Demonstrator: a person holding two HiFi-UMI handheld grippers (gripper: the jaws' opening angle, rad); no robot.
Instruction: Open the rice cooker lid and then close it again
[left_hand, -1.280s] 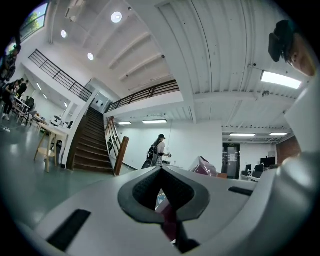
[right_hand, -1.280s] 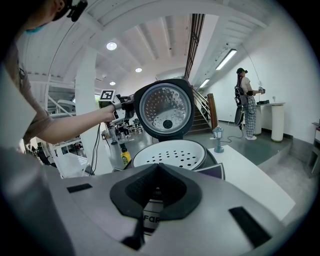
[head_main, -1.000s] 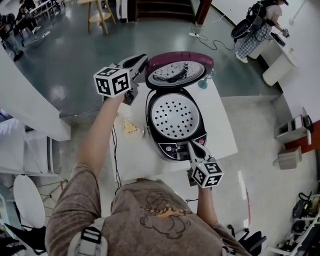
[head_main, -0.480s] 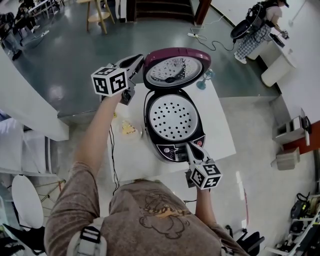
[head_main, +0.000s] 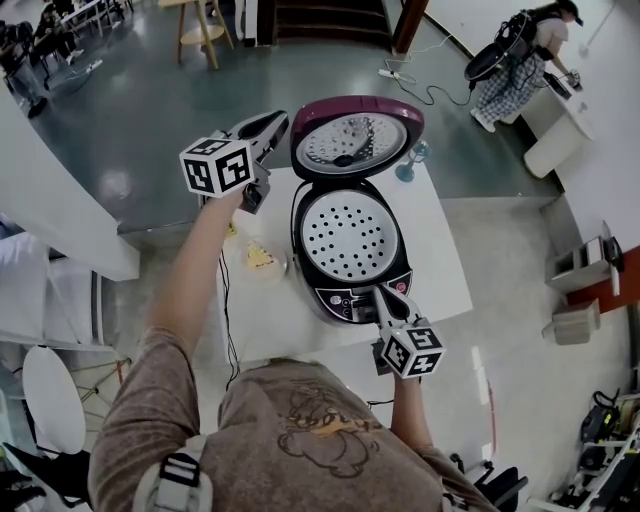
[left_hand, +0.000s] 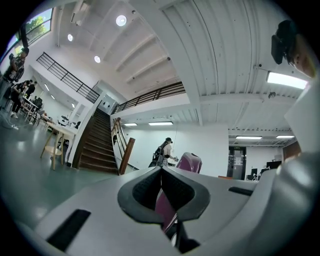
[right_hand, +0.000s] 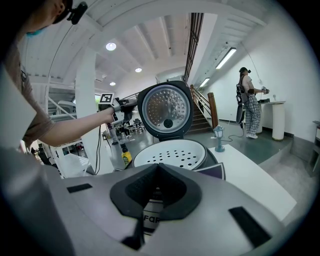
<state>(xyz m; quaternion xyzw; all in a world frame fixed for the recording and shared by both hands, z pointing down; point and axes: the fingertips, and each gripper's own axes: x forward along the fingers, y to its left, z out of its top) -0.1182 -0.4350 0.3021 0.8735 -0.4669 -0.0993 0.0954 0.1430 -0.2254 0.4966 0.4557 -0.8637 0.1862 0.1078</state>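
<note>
Now the lid stands fully open; closing it looks to be the step in hand.
On the white counter (head_main: 440, 260) sits the rice cooker (head_main: 345, 290), its maroon lid (head_main: 357, 135) tipped up at the far side with its shiny inner face toward the person. The left gripper (head_main: 278, 122), jaws pressed together with nothing between them, has its tips just beside the lid's left edge; whether they touch I cannot tell. The right gripper (head_main: 382, 292), jaws likewise together and empty, angles down at the cooker's front control panel. By my reading, the next move calls for the left gripper to get behind the lid and push it forward and down until it latches, while the right steadies the body.
</note>
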